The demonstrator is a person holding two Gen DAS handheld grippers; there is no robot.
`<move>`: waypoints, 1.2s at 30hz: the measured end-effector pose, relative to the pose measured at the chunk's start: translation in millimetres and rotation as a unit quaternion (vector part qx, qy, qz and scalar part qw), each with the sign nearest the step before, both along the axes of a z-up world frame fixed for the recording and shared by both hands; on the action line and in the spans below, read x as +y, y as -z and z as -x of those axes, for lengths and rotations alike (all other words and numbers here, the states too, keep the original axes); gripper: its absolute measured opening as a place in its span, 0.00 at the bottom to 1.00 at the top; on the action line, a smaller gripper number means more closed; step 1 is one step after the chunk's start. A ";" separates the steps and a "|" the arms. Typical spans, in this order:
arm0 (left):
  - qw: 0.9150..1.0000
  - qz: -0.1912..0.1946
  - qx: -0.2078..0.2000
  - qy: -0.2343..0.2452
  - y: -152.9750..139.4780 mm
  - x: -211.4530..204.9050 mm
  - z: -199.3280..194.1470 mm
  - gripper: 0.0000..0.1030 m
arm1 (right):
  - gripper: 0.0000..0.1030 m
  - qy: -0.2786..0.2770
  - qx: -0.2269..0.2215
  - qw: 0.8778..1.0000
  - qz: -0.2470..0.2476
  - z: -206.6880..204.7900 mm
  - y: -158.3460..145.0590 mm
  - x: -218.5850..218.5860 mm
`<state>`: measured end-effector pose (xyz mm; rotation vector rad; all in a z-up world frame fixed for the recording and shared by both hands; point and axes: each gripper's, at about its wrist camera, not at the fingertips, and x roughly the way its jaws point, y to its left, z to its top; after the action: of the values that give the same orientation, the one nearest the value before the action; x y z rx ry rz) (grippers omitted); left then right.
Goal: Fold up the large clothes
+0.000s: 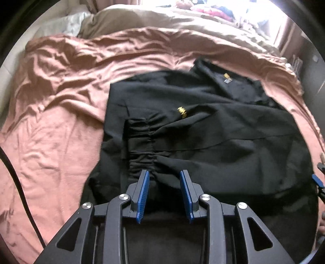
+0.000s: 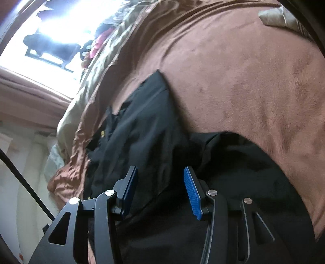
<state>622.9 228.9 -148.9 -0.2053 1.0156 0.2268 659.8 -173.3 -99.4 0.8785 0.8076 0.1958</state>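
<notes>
A large black garment with a small yellow logo and a neck label lies partly folded on a pink-brown bed sheet. Its gathered cuffs lie on top near the middle. My left gripper is open, just above the garment's near edge by the cuffs, holding nothing. My right gripper is open too, low over the same black garment, with cloth between and below its blue pads. The right gripper's tip shows at the left view's right edge.
The wrinkled sheet covers the bed to the left and behind. A beige duvet and a pillow lie at the far side. A bright window and piled clothes are beyond the bed. A black cable hangs at left.
</notes>
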 end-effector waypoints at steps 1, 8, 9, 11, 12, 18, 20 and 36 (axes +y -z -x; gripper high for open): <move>1.000 0.003 -0.009 0.001 -10.4 -2.5 9.0 0.32 | 0.43 -0.003 -0.004 1.000 -0.001 6.4 -1.9 1.9; 0.999 0.019 -0.029 0.010 -54.4 -17.2 71.7 0.41 | 0.43 -0.029 -0.029 0.999 0.020 54.1 -19.6 -4.8; 0.999 0.022 -0.033 0.013 -59.6 -19.4 82.8 0.45 | 0.43 -0.026 -0.035 0.999 0.025 66.4 -21.6 -8.3; 0.998 0.027 -0.053 0.020 -71.3 -23.6 107.1 0.68 | 0.43 -0.027 -0.046 0.998 0.044 90.2 -23.9 -11.5; 0.997 0.026 -0.064 0.022 -76.3 -25.8 119.0 0.73 | 0.44 -0.031 -0.049 0.997 0.053 99.5 -24.7 -11.0; 0.996 0.029 -0.086 0.027 -88.6 -30.5 169.9 0.80 | 0.71 -0.039 -0.071 0.992 0.096 156.6 -35.8 -12.0; 0.995 0.031 -0.087 0.030 -89.5 -32.9 184.1 0.80 | 0.75 -0.042 -0.072 0.991 0.105 172.3 -40.3 -11.7; 0.984 0.028 -0.175 0.035 -113.0 -43.3 315.0 0.80 | 1.00 -0.058 -0.143 0.963 0.220 276.2 -73.3 -20.5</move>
<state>307.9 185.6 -35.9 -0.2511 0.6795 0.0934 383.7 -193.8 -26.1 0.3713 0.5972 0.2283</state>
